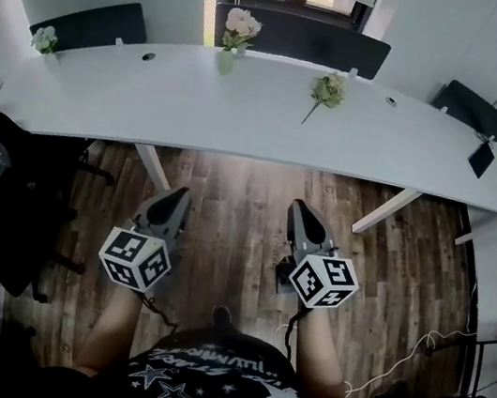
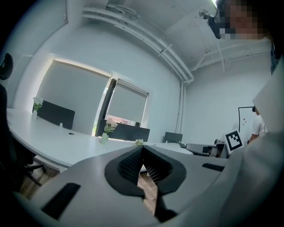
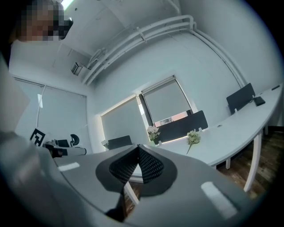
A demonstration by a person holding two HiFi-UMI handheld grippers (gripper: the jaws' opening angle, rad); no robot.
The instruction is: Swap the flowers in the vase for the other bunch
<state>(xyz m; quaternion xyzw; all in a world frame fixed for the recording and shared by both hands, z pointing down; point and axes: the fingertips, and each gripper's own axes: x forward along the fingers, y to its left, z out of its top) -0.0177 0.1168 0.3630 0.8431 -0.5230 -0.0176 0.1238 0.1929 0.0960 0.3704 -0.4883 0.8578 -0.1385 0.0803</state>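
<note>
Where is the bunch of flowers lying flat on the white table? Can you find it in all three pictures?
Head view: the loose bunch lies on the table, upper middle, slightly right.
Left gripper view: loose bunch, tiny, near the centre.
Right gripper view: loose bunch, right of centre.
Shared landmark: the pink flowers stand left of it in each view.

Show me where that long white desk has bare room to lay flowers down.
The desk is mostly bare. Widest patches: between the small posy at the far left and the vase; between the loose bunch and the dark device at the right end; the whole front strip. Only the back middle, around vase and bunch, is busy.
</note>
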